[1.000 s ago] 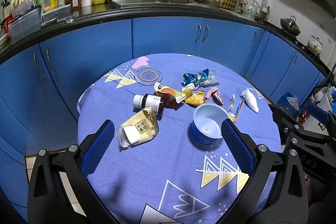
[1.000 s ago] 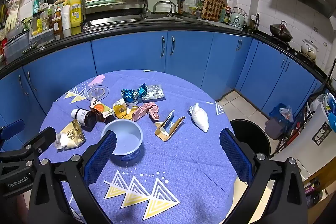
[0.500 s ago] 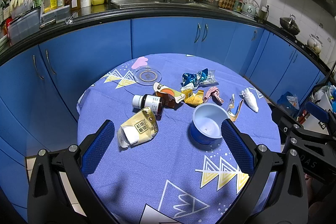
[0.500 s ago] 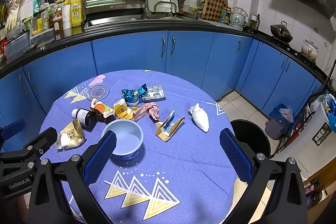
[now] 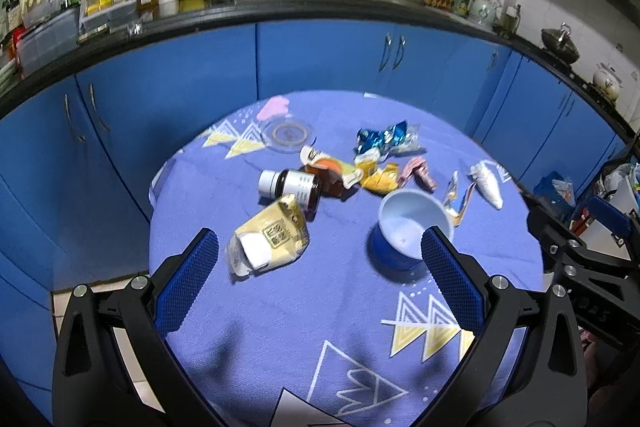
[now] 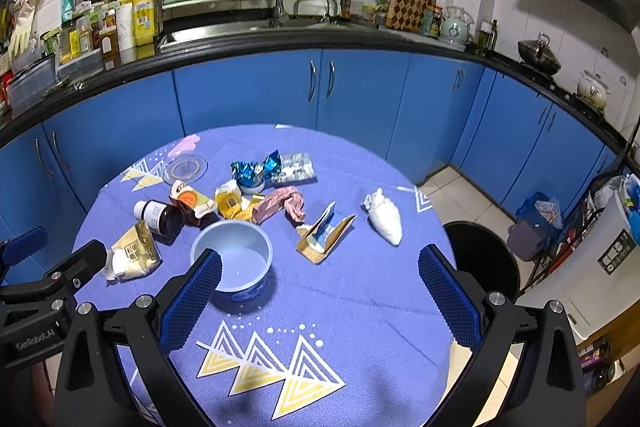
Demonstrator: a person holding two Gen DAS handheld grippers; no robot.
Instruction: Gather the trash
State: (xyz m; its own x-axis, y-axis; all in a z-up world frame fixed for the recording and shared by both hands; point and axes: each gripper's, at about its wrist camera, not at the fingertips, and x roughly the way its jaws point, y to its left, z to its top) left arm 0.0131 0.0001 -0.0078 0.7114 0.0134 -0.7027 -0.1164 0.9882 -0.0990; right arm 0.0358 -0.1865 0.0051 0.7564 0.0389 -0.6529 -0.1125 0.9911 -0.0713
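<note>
Trash lies on a round table with a blue patterned cloth (image 5: pixel 288 339): a yellow pouch (image 5: pixel 272 239), a brown bottle (image 5: pixel 294 187), an orange wrapper (image 5: pixel 326 173), a blue foil wrapper (image 5: pixel 380 141), a pink wrapper (image 5: pixel 418 173), a torn carton (image 6: pixel 326 233) and a white bag (image 6: pixel 384 215). A blue bowl (image 5: pixel 404 227) stands among them. My left gripper (image 5: pixel 318 259) is open above the near table, the pouch between its fingers. My right gripper (image 6: pixel 318 285) is open, its left finger in front of the bowl (image 6: pixel 236 259).
A clear glass dish (image 5: pixel 286 135) sits at the table's far side. A black round bin (image 6: pixel 480 263) stands on the floor right of the table, with a white bin (image 6: pixel 600 255) beyond. Blue cabinets (image 6: pixel 320 95) curve behind the table.
Both grippers have barely moved; the left view has shifted slightly. Nothing on the table has moved.
</note>
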